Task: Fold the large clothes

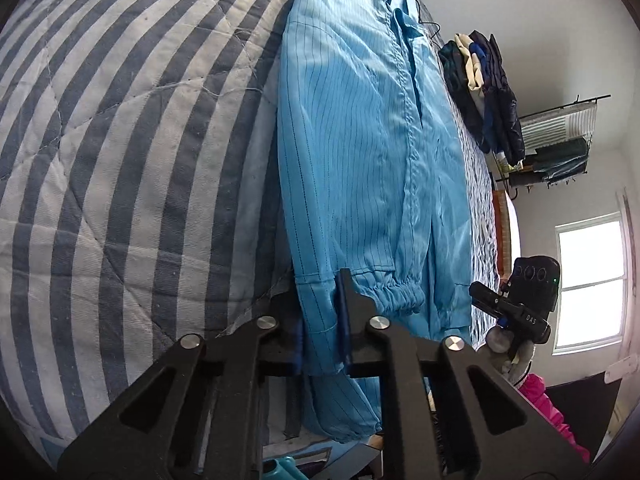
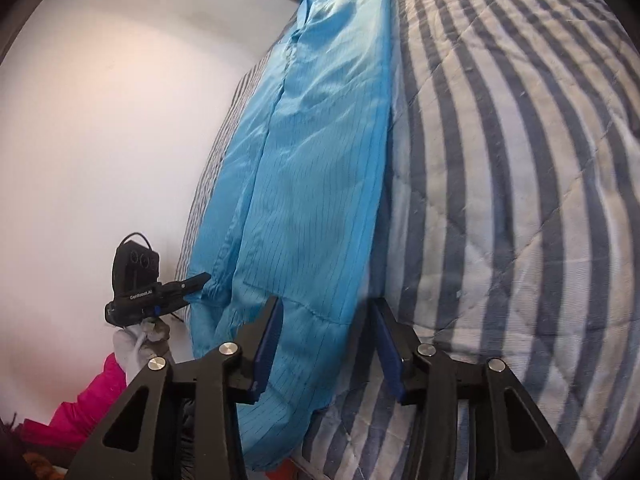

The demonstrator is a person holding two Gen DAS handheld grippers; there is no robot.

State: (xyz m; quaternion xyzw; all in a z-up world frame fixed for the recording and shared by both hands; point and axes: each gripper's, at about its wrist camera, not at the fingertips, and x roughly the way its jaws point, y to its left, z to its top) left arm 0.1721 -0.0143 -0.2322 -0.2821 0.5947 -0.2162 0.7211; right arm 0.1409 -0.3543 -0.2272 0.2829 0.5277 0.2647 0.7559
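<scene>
- On the bed (image 1: 120, 160), under its blue-and-white striped quilt, I see one blue garment (image 1: 352, 160) laid out flat, and two claws working its near hem.
- The garment is shiny light-blue cloth with thin dark pinstripes, a front placket running down its middle and a gathered elastic cuff (image 1: 400, 296) near the hem.
- Its long axis runs away from me, collar at the far end, hem hanging over the bed's near edge.
- My left claw (image 1: 320, 320) is pinched nearly shut on the hem, cloth between its blue pads.
- My right claw (image 2: 324, 344) stands partly open, straddling the hem's corner, pads (image 2: 268, 340) not pressing.
- A pile of dark clothes (image 1: 484, 92) sits on the far side of the bed.
</scene>
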